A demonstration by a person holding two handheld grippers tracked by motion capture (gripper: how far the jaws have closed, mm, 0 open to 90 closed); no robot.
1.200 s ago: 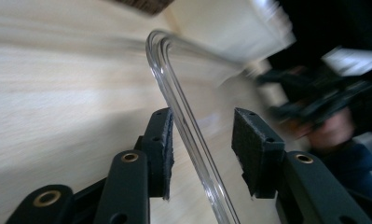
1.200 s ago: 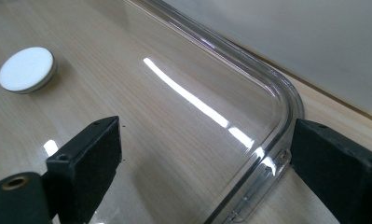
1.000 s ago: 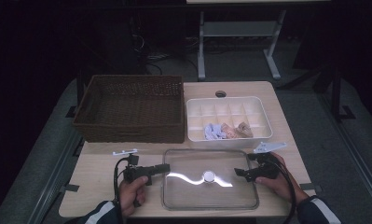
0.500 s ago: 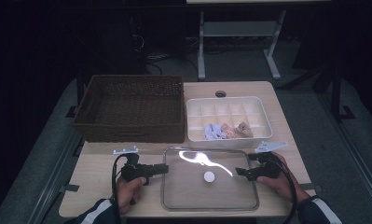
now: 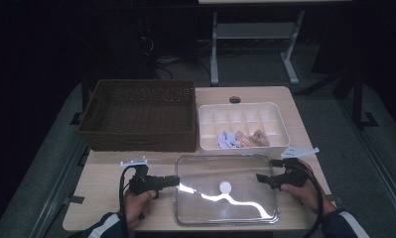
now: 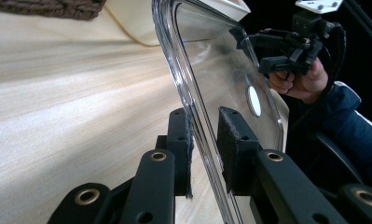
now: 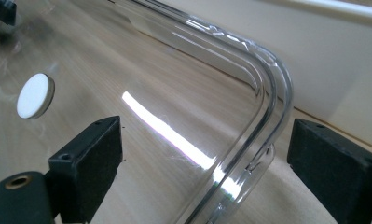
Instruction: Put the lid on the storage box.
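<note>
Clear plastic lid point(image 5: 225, 188) lies flat on the surface point(image 5: 101, 173), just in front of the white divided organizer point(image 5: 243, 126). Left claw point(image 6: 204, 140) is spread astride the lid's left rim, one pad touching it, not pinched. Right claw point(image 7: 200, 168) is spread wide around the right corner. Lid is judged light, stiff, slippery; the raised rim is best gripped.

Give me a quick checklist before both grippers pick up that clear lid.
1. Left gripper astride the clear lid rim: ok.
2. Left jaws clamped on it: cannot tell, a gap shows on one side.
3. Right gripper astride the rim: ok.
4. Right jaws closed: not ok, wide open.
5. Lid flat on the table: ok.
6. Divided white tray apart from the lid: ok.
</note>
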